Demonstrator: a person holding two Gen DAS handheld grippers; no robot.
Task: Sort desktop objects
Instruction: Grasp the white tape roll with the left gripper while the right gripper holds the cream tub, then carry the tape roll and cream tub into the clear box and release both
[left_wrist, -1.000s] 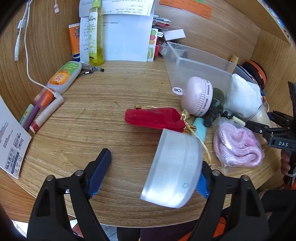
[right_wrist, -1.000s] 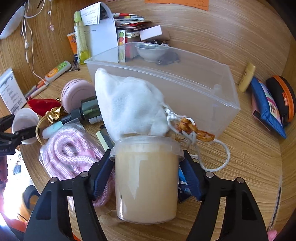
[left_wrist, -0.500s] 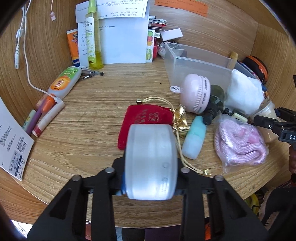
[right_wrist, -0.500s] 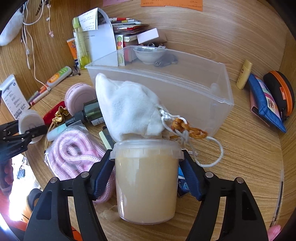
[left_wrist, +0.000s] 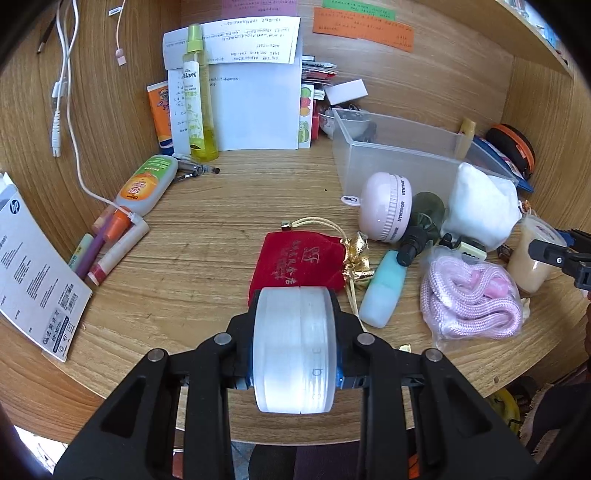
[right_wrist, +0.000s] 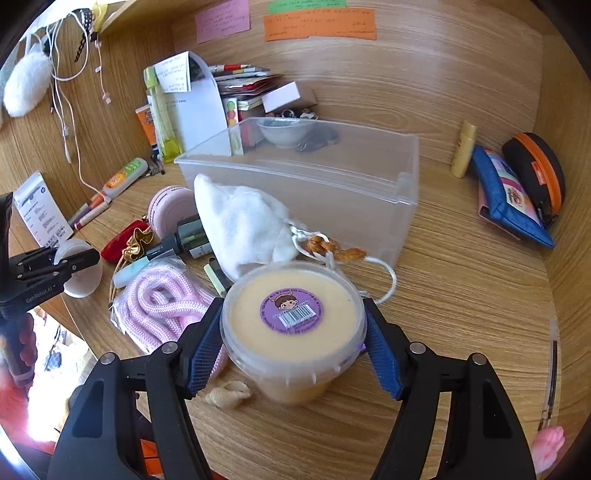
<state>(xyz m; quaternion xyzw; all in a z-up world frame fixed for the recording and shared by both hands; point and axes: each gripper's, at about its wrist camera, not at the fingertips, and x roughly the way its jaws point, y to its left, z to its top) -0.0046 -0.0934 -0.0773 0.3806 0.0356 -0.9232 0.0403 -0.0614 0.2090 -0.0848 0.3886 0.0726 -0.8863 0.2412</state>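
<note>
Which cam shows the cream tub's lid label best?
Right wrist: the cream tub sits between the right tongs, lid up, purple label facing the lens. Left wrist catches only its side at the frame edge, label unreadable.

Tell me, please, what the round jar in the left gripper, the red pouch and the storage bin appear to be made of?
The round jar looks like frosted, translucent plastic with a matte surface and a seam line. The red pouch seems velvet-like fabric: soft nap, gold lettering, gold cord. The storage bin appears to be clear, slightly cloudy plastic, since things behind show through its walls.
</note>
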